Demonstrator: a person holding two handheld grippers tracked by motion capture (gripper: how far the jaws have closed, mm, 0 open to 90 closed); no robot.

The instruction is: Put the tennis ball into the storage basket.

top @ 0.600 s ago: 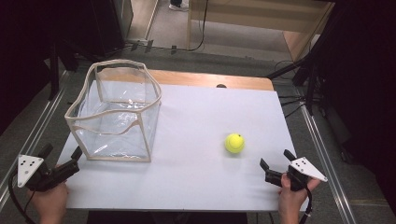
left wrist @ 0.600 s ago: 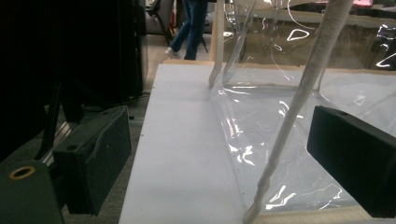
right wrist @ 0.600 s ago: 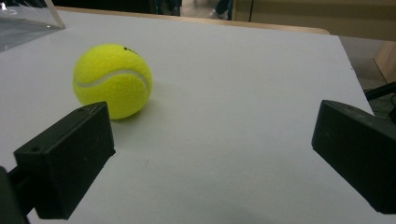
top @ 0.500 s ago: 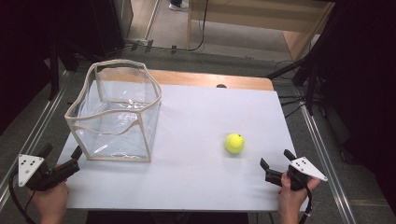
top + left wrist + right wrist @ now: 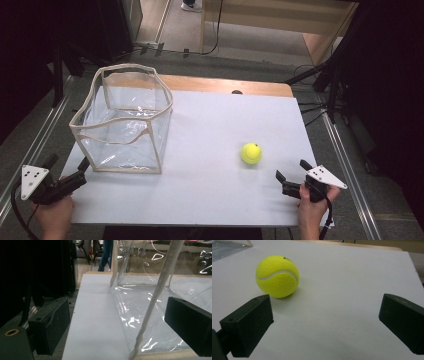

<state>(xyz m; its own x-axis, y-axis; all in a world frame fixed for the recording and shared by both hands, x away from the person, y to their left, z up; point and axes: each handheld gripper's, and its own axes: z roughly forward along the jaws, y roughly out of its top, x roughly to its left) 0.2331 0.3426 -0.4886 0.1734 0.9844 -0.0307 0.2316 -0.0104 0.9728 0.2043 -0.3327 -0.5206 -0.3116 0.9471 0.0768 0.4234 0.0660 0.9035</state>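
Nothing has visibly moved since the earlier frames: both claws, the box and the ball sit where they were.

At the far left, the left claw (image 5: 75,175) hovers over the near left corner of the white counter (image 5: 210,190), held in the person's left hand (image 5: 52,217). Its jaws are spread wide apart, holding nothing; in the left gripper view they frame the near corner of the box, whose cream edge strip runs up between them.

Just beyond it stands the clear plastic box (image 5: 125,120), open-topped, with cream trim along its edges and a wavy rim. Its crinkled walls glint, and nothing lies inside.

Right of centre, the yellow tennis ball (image 5: 251,153) rests on the bare counter, well apart from the box. A small dark mark sits near its top, too small to read.

At the near right, the right claw (image 5: 292,172), in the right hand (image 5: 312,210), is also spread wide and empty, near the ball and not touching it.
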